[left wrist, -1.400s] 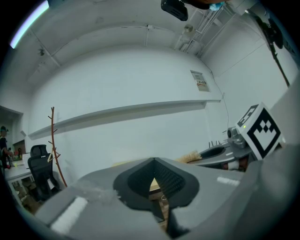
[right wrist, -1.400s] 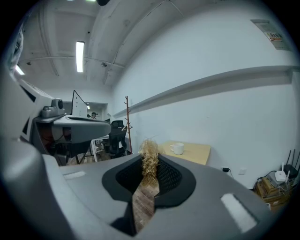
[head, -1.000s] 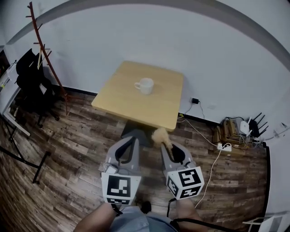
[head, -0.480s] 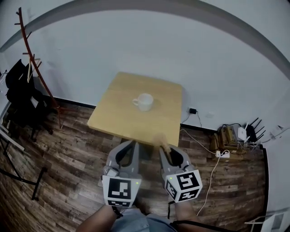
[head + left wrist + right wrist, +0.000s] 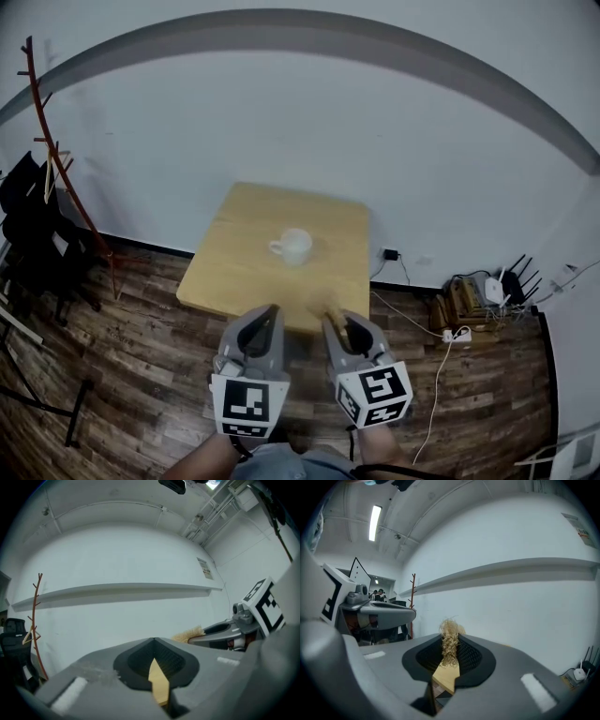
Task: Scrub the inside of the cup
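One table (image 5: 234,258), one cup (image 5: 294,246), left gripper (image 5: 271,313), right gripper (image 5: 332,323) clamping one brush (image 5: 449,641)

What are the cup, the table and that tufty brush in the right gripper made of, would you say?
Cup: probably glazed ceramic, since it is plain white and smooth with a thick handle.
Table: light wood or a wood-look laminate. The top is pale yellow and matt, and the grain is too faint to settle it.
Brush: wiry, straw-coloured, frizzy bristles, likely plant fibre.
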Available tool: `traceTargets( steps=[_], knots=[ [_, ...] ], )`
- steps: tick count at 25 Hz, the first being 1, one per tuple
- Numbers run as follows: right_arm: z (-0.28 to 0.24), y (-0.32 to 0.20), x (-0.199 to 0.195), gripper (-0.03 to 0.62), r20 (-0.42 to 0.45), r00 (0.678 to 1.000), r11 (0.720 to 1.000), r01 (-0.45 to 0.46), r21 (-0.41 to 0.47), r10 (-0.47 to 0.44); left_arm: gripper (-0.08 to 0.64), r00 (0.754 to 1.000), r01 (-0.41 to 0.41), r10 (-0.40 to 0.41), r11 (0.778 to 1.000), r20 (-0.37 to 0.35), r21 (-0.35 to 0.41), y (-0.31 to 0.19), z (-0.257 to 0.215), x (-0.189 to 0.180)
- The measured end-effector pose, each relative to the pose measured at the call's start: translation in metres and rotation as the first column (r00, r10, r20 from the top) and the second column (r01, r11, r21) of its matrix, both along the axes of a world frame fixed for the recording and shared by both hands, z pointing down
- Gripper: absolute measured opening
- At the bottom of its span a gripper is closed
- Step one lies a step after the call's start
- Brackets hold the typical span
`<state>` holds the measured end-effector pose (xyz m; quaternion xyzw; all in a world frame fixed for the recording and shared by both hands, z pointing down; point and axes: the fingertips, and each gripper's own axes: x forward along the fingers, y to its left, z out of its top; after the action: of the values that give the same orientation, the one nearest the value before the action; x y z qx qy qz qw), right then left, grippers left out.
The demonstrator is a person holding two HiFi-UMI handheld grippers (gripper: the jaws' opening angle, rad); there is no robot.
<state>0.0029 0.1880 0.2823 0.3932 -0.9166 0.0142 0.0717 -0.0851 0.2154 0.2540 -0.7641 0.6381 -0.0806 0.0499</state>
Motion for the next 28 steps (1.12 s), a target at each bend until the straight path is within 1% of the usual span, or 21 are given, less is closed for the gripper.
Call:
traceTargets(
  steps=[10, 15, 22, 26, 28],
  knots=[
    [0.011, -0.02, -0.005, 0.065, -0.022, 0.999, 0.999, -0.037, -0.021, 0.037, 0.02, 0.999, -0.035, 0.034, 0.999, -0.02, -0.028, -0.025, 0.016, -0.01],
    [0.025, -0.036, -0.005, 0.064, -0.025, 0.999, 0.998, -0.038, -0.051, 0.037, 0.02, 0.999, -0.036, 0.035, 0.998, -0.026, -0.058, -0.043, 0.03, -0.01],
    [0.044, -0.079, -0.011, 0.066, -0.024, 0.999, 0.995, -0.029, -0.092, 0.026, 0.02, 0.999, -0.029, 0.027, 0.995, -0.023, -0.095, -0.092, 0.05, -0.014],
    [0.059, -0.121, -0.006, 0.066, -0.021, 0.999, 0.991, -0.033, -0.13, 0.031, 0.02, 0.997, -0.014, 0.002, 0.988, -0.08, -0.155, -0.132, 0.067, -0.012],
    [0.066, -0.138, -0.008, 0.066, -0.02, 1.0, 0.988, -0.026, -0.15, 0.023, 0.02, 0.999, -0.02, 0.011, 0.986, -0.051, -0.167, -0.151, 0.075, -0.013]
  ],
)
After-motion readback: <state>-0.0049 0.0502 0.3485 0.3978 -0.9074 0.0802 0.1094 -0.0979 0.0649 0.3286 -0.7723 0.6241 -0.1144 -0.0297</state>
